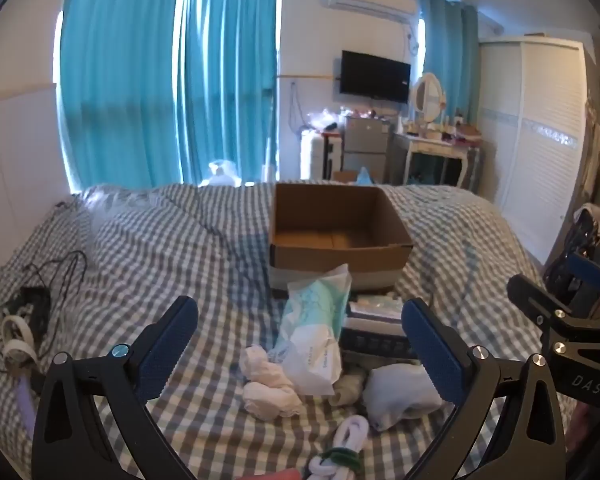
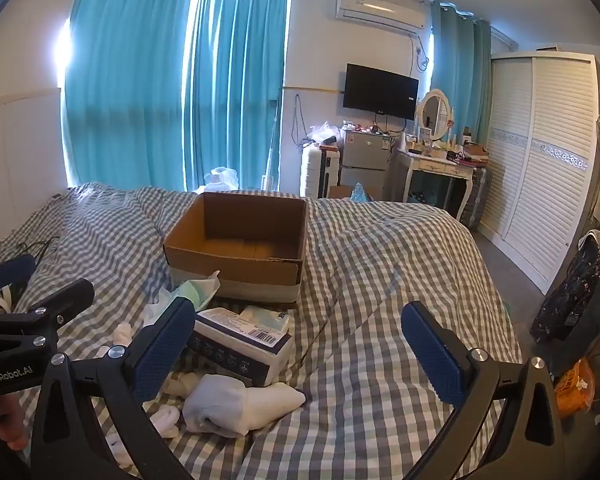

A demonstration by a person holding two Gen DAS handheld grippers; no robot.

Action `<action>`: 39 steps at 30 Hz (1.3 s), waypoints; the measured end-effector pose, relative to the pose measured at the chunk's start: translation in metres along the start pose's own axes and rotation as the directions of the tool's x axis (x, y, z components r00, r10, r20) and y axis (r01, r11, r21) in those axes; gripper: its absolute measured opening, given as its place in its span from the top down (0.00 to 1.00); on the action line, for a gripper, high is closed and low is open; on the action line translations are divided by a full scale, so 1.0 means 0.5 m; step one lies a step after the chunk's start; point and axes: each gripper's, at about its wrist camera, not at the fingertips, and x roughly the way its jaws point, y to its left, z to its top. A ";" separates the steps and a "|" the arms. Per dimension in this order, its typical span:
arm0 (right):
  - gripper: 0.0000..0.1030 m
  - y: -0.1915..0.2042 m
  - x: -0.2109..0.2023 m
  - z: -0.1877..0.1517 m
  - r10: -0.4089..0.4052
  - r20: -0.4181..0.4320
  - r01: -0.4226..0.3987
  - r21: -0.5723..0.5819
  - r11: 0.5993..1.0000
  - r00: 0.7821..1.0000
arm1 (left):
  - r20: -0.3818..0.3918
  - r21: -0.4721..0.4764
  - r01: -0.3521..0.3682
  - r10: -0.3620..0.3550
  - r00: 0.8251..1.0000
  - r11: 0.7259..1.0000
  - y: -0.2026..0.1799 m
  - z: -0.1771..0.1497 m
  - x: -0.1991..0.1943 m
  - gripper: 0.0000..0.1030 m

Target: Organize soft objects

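Note:
An open empty cardboard box (image 1: 336,226) (image 2: 240,236) stands on the checked bed. In front of it lie a soft tissue pack in plastic (image 1: 316,328) (image 2: 188,290), white rolled socks (image 1: 266,384) (image 2: 122,332), a grey-white sock bundle (image 1: 404,394) (image 2: 236,404) and a white cord (image 1: 352,436). My left gripper (image 1: 300,344) is open and empty, held above the socks and tissue pack. My right gripper (image 2: 298,344) is open and empty, above the bed just right of the pile. The right gripper also shows at the right edge of the left wrist view (image 1: 560,320).
A white and purple carton (image 2: 240,340) (image 1: 374,332) lies beside the pile. Black cables and a headset (image 1: 24,316) lie at the bed's left. Checked cover (image 2: 380,280) spreads to the right. Beyond the bed stand curtains, a dresser (image 2: 440,164) and a wardrobe (image 2: 540,152).

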 end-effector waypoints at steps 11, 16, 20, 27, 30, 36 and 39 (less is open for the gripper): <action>0.00 0.004 0.000 -0.001 0.007 -0.008 -0.007 -0.006 1.000 1.000 | 0.014 0.003 0.009 -0.009 1.000 1.000 0.006 -0.002 -0.005 0.00; 0.00 0.004 -0.006 -0.002 0.004 -0.009 -0.004 -0.005 1.000 1.000 | 0.008 0.003 0.009 -0.009 1.000 1.000 0.003 -0.001 -0.002 0.00; 0.00 0.004 -0.002 -0.001 0.007 -0.008 -0.008 -0.007 1.000 1.000 | 0.006 0.008 0.006 -0.006 1.000 1.000 -0.002 0.000 -0.001 0.00; 0.00 0.008 0.001 -0.005 0.005 -0.012 -0.005 -0.006 1.000 1.000 | 0.007 0.008 -0.001 0.001 1.000 1.000 -0.002 0.000 -0.004 0.00; 0.00 0.009 0.000 -0.007 0.007 -0.011 -0.007 -0.009 1.000 1.000 | 0.007 0.007 -0.002 0.002 1.000 1.000 -0.001 0.000 -0.005 0.00; 0.00 0.009 0.001 -0.008 0.009 -0.013 -0.009 -0.008 1.000 1.000 | 0.003 0.003 -0.003 0.003 1.000 1.000 0.004 0.000 -0.007 0.00; 0.00 0.011 0.001 -0.010 0.010 -0.015 -0.011 -0.008 1.000 1.000 | -0.003 0.001 -0.002 0.002 1.000 1.000 0.007 -0.001 -0.007 0.00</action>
